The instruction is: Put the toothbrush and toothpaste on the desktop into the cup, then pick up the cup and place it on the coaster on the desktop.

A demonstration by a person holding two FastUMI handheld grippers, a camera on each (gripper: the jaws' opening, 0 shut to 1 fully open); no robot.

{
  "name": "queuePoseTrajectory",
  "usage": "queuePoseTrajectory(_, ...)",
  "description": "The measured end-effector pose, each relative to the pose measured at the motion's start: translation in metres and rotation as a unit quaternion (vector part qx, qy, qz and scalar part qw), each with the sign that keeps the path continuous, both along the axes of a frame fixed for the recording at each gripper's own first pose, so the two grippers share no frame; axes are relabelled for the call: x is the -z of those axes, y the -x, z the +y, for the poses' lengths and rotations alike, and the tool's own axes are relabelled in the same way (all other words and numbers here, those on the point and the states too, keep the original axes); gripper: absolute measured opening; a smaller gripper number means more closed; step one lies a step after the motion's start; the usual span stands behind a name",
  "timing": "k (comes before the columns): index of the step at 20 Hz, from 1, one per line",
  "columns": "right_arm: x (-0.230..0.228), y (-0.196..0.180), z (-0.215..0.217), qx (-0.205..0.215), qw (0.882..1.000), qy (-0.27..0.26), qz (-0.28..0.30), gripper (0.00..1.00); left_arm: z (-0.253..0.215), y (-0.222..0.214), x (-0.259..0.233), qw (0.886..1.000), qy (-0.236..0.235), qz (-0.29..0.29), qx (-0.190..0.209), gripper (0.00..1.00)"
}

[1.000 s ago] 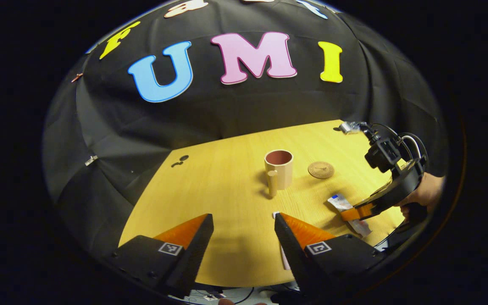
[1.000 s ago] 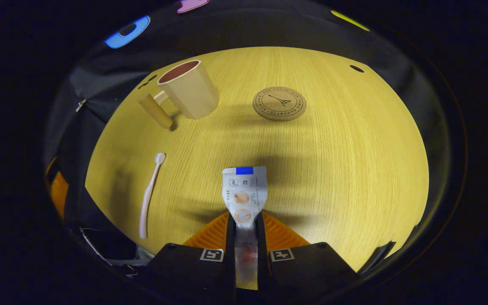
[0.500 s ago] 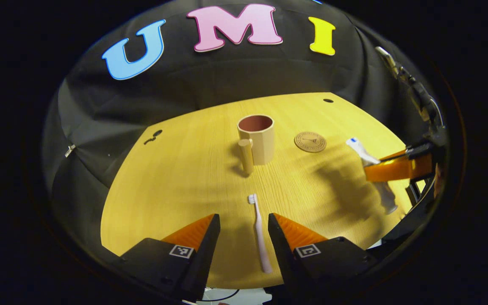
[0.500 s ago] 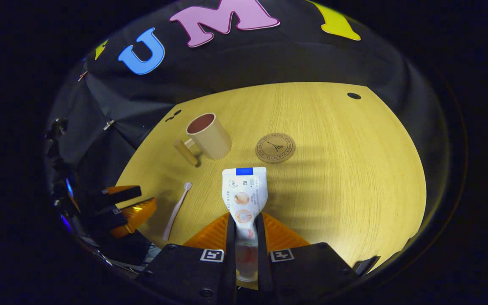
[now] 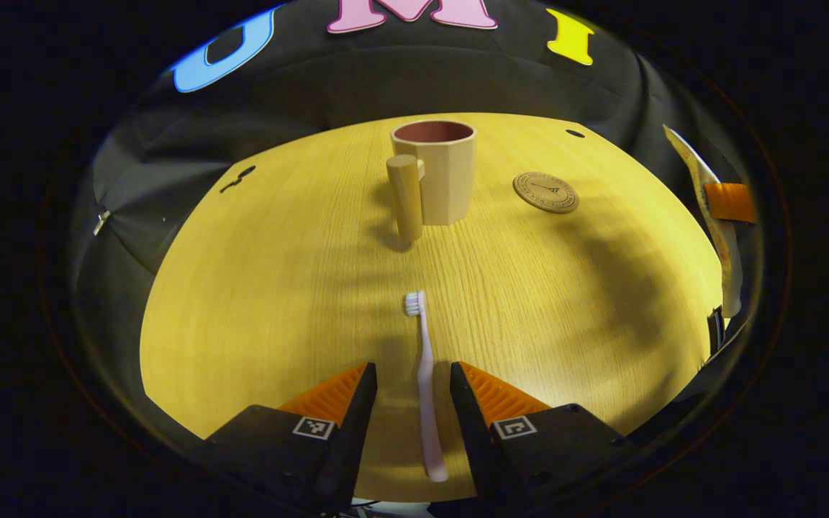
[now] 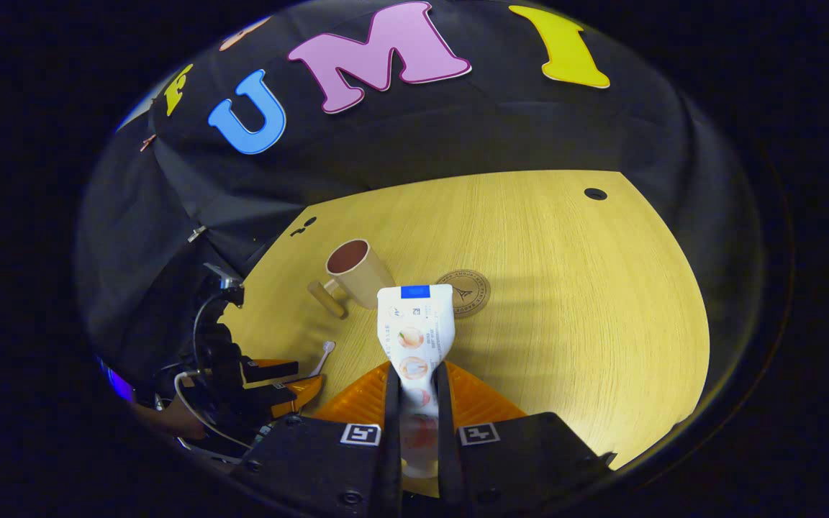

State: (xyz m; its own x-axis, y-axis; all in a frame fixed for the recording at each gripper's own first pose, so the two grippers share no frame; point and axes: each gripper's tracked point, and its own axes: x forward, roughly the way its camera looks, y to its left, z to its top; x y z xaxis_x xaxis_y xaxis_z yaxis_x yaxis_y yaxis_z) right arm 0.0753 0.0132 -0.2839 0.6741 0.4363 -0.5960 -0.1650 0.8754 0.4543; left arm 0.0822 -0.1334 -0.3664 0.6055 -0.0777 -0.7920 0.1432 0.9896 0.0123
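We take the cup (image 5: 441, 173) as our landmark: it stands upright on the yellow desktop (image 5: 270, 288), its handle toward our left gripper (image 5: 406, 381), and nothing lies inside it that we can see. The coaster (image 5: 545, 192) lies flat beside the cup, apart from it. The toothbrush (image 5: 424, 374) lies flat on the near side of the cup, bristles pointing toward it, its handle between our left gripper's fingers, which stand parted either side of it, not pressing. Our right gripper (image 6: 414, 385) is closed tight on the toothpaste (image 6: 414, 331), holding it raised off the wood, its flat end overlapping the cup and coaster in the right gripper view.
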Motion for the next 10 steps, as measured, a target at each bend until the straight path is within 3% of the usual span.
queuePoseTrajectory(6,-0.003,-0.009,-0.002,0.000,1.000,-0.011,-0.005,0.24,-0.009,-0.004,0.005,0.999,0.027,0.019,0.008,0.55)
queuePoseTrajectory(8,-0.010,-0.017,-0.001,-0.001,1.000,-0.021,-0.017,0.24,-0.004,-0.006,0.009,0.999,0.024,0.035,-0.003,0.47)
queuePoseTrajectory(9,-0.016,-0.023,0.000,-0.002,0.999,-0.028,-0.025,0.24,-0.003,-0.006,0.009,0.999,0.026,0.043,-0.012,0.37)
queuePoseTrajectory(10,-0.022,-0.027,0.003,-0.003,0.999,-0.035,-0.034,0.24,0.000,-0.006,0.007,0.998,0.021,0.050,-0.019,0.35)
